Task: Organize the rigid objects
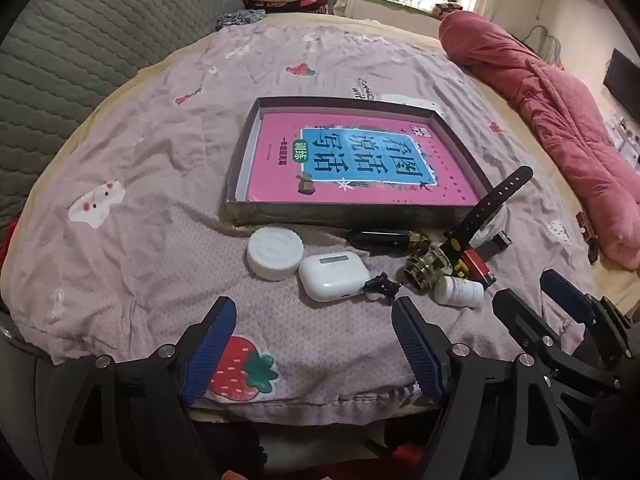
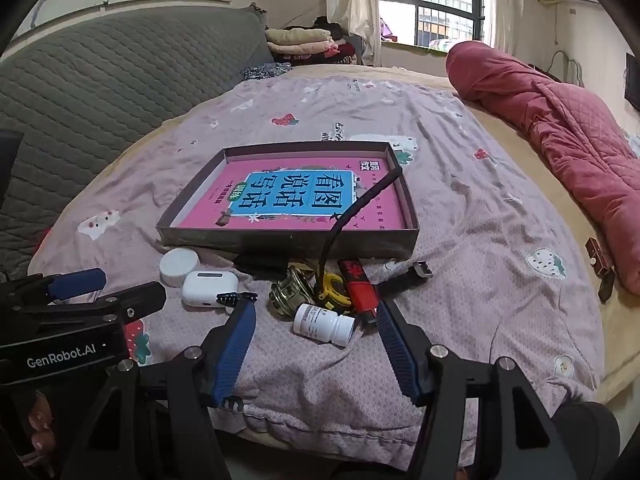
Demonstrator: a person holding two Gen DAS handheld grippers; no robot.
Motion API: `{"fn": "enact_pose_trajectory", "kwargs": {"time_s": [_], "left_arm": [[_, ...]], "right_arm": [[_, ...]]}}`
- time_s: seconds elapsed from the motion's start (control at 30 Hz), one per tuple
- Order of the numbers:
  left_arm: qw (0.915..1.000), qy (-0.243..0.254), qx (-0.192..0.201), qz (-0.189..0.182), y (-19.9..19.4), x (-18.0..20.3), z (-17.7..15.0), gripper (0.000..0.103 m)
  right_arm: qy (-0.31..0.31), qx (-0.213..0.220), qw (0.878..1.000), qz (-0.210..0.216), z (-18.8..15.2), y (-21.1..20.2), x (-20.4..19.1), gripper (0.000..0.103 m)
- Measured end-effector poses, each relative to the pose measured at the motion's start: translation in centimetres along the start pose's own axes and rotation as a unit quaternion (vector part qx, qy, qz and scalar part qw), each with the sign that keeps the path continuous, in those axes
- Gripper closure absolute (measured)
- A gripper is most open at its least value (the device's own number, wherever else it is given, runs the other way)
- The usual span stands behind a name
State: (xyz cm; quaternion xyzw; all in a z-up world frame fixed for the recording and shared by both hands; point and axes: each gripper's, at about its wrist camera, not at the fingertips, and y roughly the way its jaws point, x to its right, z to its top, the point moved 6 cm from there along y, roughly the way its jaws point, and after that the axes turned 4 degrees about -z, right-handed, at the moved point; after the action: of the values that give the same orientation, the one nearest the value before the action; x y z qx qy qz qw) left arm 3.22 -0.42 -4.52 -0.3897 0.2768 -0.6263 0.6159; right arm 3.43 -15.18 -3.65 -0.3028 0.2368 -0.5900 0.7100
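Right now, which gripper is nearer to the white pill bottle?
Right. The right gripper has the pill bottle lying just ahead between its open fingers. The left gripper is open too, off to the bottle's left, facing the earbud case.

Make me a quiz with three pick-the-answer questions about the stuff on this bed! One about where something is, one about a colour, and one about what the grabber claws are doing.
1. Where does the pink book lie?
A. inside the shallow box
B. on the red quilt
C. under the white round jar

2. What colour is the earbud case?
A. black
B. white
C. yellow

3. How do the left gripper and right gripper stand?
A. both shut on the pill bottle
B. left open, right shut on the watch
C. both open, holding nothing

Answers:
1. A: the walls of the shallow box surround the book on all sides.
2. B: the case is plain white, beside the white round jar.
3. C: each gripper's blue pads stand wide apart, and the pill bottle lies untouched on the bedspread.
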Motion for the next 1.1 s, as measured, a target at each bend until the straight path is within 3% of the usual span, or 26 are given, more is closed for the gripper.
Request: {"fn": "enact_pose_trajectory", "kwargs": {"time_s": [1.1], "left_arm": [[1.0000,0.005,0.003,0.001,-0.09,0.26,-0.13,0.022]], "right_arm": [[-0.003,0.006,1.000,-0.004,-0.07,0.18,0.33,0.041]]}}
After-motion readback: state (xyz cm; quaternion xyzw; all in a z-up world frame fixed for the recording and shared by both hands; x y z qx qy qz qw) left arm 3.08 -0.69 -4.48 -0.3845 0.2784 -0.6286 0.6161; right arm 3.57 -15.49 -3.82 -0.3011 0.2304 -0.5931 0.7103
